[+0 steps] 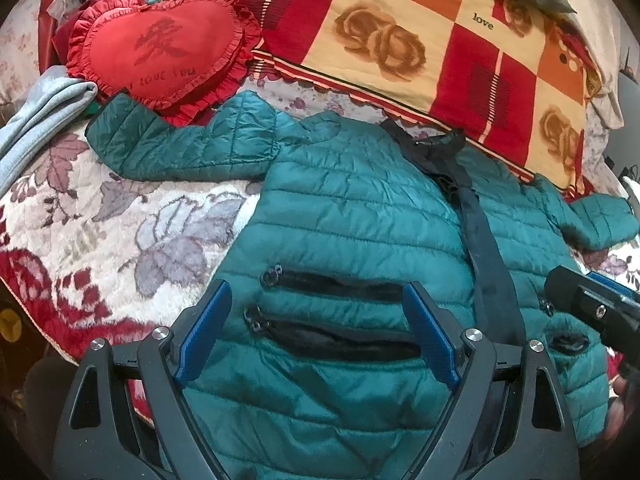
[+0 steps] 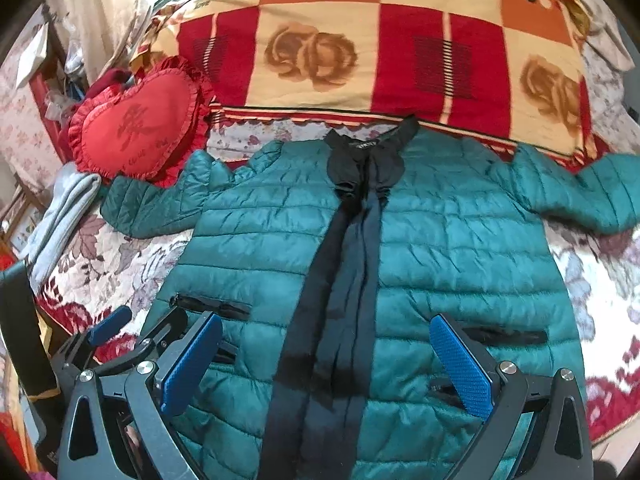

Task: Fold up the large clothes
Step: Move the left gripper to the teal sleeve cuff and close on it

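A teal quilted jacket (image 2: 440,240) is lying face up and spread flat on the floral blanket (image 1: 100,232) covering the bed, collar at the far end and hem nearest the person, both sleeves stretched out to the left and right, which looks like the layout someone wants before a first fold. The black placket (image 2: 344,280) is running down its middle. The left gripper (image 1: 316,332) is hovering over the near left front, above the two zip pockets (image 1: 332,308), fingers spread wide and pinching nothing. The right gripper (image 2: 326,364) is hanging over the placket near the hem, likewise spread apart and empty. Nothing appears folded yet. A red heart cushion (image 1: 160,48) is sitting at the far left, overlapping the left sleeve's cuff, beside the checked rose quilt (image 2: 360,52); that cushion could snag the sleeve when it is drawn inward.
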